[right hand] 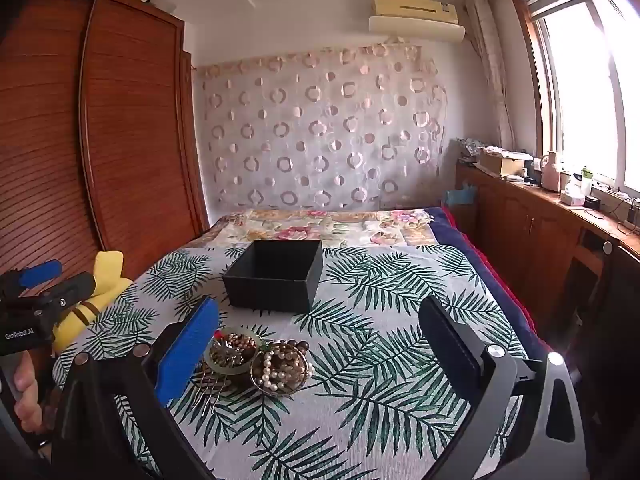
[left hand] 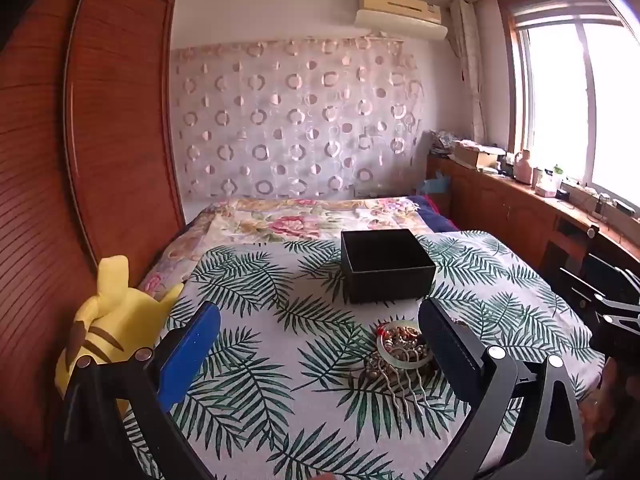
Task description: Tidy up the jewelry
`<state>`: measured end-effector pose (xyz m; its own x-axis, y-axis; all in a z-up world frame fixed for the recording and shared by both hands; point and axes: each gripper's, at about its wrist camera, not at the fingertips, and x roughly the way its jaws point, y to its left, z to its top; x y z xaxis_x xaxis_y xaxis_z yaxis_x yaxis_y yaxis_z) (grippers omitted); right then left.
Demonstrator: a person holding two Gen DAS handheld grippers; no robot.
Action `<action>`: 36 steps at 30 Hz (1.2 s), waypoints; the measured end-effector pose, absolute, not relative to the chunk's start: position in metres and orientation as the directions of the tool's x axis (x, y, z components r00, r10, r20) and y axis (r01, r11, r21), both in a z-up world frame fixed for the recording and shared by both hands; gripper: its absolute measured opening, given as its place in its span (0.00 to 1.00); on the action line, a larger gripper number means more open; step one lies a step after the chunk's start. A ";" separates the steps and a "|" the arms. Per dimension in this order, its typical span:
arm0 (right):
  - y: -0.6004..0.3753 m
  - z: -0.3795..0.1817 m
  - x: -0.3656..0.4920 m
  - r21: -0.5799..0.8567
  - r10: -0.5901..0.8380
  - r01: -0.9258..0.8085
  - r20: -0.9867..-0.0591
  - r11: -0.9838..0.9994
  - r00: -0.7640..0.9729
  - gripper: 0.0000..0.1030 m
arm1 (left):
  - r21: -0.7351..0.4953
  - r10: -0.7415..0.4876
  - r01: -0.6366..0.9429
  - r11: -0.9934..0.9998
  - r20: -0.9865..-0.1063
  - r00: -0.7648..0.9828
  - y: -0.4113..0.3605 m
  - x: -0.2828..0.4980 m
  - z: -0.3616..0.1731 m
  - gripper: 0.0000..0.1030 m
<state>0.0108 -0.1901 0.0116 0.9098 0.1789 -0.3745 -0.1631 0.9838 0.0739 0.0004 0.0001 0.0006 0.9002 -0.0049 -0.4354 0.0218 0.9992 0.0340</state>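
The left hand-held gripper (left hand: 320, 344) was held spread wide, nothing between its fingers, above the leaf-print cloth (left hand: 280, 360). The right hand-held gripper (right hand: 320, 344) was likewise released and empty. A black box (right hand: 276, 276), lid off and upright, was seen on the cloth toward the far edge. The jewelry was found nearer the cameras, apart from the box: a green bangle (right hand: 232, 354) heaped with small brownish pieces, touching a round dish of pearl beads (right hand: 282, 368) just to its right. A metal hair comb (left hand: 396, 384) was laid against the bangle on the near side, teeth pointed toward the camera. A yellow plush toy (left hand: 108, 320) was noted at the cloth's left edge, beside the wooden wardrobe (left hand: 120, 120).
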 end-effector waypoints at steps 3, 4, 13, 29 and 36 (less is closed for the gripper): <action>-0.191 0.013 0.010 0.073 0.178 -0.163 -0.376 0.984 0.909 0.98 | 0.008 -0.014 0.019 1.000 -0.415 0.910 0.004 -0.002 0.002 0.93; -0.191 0.013 0.010 0.073 0.179 -0.163 -0.376 0.984 0.909 0.98 | 0.010 -0.010 0.016 1.000 -0.415 0.910 0.007 0.002 0.004 0.93; -0.187 0.011 0.012 0.073 0.179 -0.164 -0.372 0.984 0.911 0.98 | 0.018 -0.008 0.017 1.000 -0.411 0.911 0.009 -0.006 0.010 0.93; -0.187 0.015 0.006 0.077 0.188 -0.172 -0.370 0.982 0.910 0.98 | 0.008 -0.027 0.033 0.999 -0.414 0.910 0.013 -0.011 0.012 0.93; -0.187 0.014 0.005 0.081 0.193 -0.176 -0.371 0.981 0.908 0.98 | 0.015 -0.033 0.043 0.999 -0.419 0.907 0.000 -0.005 0.006 0.93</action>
